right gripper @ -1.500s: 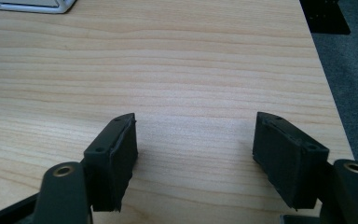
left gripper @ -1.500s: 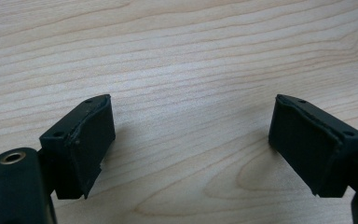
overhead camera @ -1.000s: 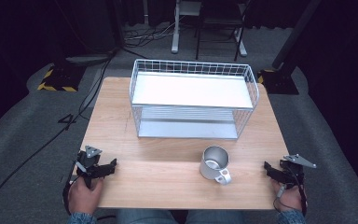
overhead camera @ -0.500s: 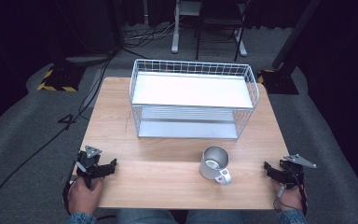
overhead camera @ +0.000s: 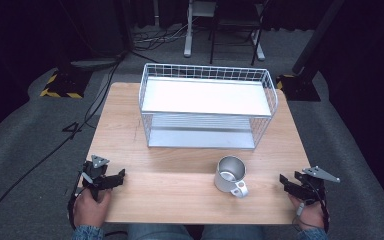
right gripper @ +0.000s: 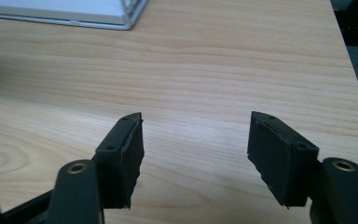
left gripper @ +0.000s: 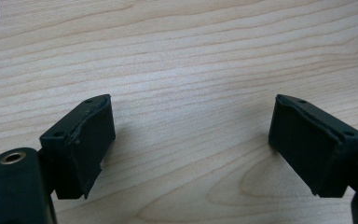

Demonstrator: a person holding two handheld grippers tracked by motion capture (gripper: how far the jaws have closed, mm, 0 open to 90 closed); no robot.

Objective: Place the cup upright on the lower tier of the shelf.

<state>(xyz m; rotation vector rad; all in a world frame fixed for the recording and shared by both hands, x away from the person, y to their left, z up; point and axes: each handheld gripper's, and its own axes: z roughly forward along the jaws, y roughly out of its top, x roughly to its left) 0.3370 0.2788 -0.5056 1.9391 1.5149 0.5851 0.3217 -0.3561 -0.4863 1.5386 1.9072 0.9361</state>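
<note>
At the near edge of the wooden table (overhead camera: 180, 200), nothing had shifted since a second before: the left gripper (overhead camera: 111, 179) rested at the near-left corner and the right gripper (overhead camera: 291, 185) at the near-right, each with its jaws spread wide over bare wood, holding nothing. Between them, nearer the right one, the metal mug (overhead camera: 229, 174) stood upright, mouth up, its handle pointing toward the near edge and slightly right. Farther back sat the white wire basket (overhead camera: 207, 75), long side across the table.

The left tongs (left gripper: 191, 144) stand wide apart with nothing between their black jaws, just above the pale wooden desk (left gripper: 191, 56), whose grain runs across the view.
</note>
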